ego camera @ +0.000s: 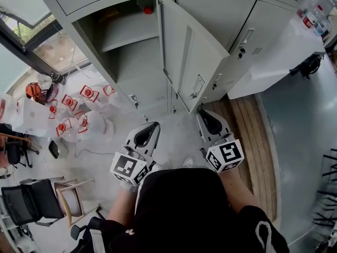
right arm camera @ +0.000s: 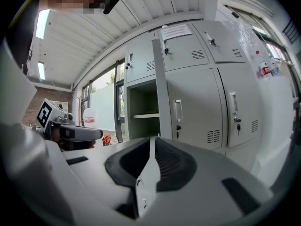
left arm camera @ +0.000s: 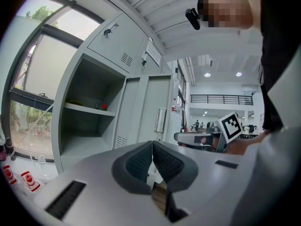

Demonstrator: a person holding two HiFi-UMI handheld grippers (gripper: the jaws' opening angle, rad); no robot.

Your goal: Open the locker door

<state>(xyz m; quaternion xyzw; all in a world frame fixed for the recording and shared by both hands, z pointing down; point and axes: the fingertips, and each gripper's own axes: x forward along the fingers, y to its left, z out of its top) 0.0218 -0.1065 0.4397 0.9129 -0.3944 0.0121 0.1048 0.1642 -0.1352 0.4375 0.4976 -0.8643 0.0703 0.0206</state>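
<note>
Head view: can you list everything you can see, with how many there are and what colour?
locker door: one, pale grey, swung open, middle
open locker: one, pale grey, left of the door, shelf inside
small red thing: one, on that shelf, too small to tell what it is
closed lockers: several, pale grey, right of the door
clear packs with red labels: several, on the floor at left
chairs: two, one black and one wooden, bottom left
wooden floor strip: one, brown, right of middle
left gripper: one, grey, fingers together, empty
right gripper: one, grey, fingers together, empty
person's black top: one, bottom middle
</note>
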